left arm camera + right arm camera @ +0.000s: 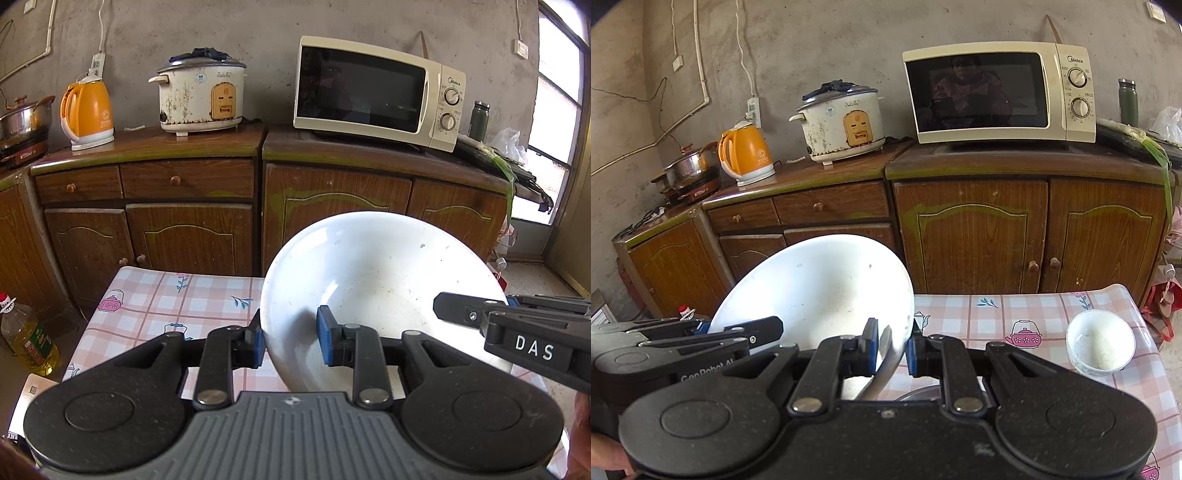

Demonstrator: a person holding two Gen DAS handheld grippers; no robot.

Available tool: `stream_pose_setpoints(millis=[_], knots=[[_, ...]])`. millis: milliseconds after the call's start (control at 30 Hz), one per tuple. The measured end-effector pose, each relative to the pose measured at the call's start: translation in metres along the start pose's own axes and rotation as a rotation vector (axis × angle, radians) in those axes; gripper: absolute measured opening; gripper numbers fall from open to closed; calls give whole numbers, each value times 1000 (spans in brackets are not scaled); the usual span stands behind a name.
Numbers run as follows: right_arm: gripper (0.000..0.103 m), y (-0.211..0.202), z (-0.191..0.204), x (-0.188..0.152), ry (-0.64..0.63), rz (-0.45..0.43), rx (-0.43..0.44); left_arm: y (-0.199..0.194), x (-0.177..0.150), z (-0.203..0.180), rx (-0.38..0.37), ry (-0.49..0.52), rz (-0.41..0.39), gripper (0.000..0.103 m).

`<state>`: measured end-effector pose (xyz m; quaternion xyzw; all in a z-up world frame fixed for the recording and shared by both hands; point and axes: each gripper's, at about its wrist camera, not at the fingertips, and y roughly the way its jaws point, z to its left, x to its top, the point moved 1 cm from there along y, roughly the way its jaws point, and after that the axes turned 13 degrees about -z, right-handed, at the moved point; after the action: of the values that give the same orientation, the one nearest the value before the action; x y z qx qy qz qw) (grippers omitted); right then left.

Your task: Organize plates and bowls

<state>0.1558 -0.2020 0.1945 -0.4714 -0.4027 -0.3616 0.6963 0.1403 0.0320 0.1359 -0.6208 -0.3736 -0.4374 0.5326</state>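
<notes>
In the left wrist view, the left gripper (290,338) has its blue-padded fingers (327,339) clamped on the near-left rim of the large white shallow ceramic bowl (376,280), one pad outside the wall and one inside, and the bowl hangs tilted above the bench with the pink checked teapot-print cloth (166,295). The right gripper (458,308) reaches in from the right edge and meets the bowl's far-right rim, though its contact there is hard to read. To carry this well, both hands should likely rise and travel together, keeping the rim level so neither grip twists or slips on the glazed edge. In the right wrist view, the right gripper's fingers (872,345) are pinched on the bowl's rim, and the left gripper shows at the left edge, its pads hidden behind its own arms. A small white bowl (1100,341) sits well apart on the bench to the right. Something metallic lies just under the big bowl, mostly cut off by the gripper body; what it is cannot be told. The bowl's underside and its landing spot are out of sight.
</notes>
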Motion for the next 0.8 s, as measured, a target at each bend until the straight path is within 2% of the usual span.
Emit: stream_pose_setpoints(millis=[800], knots=[[20,-26,28,-26,-7,1,19,-34,-22,15,37,4,-16,29]])
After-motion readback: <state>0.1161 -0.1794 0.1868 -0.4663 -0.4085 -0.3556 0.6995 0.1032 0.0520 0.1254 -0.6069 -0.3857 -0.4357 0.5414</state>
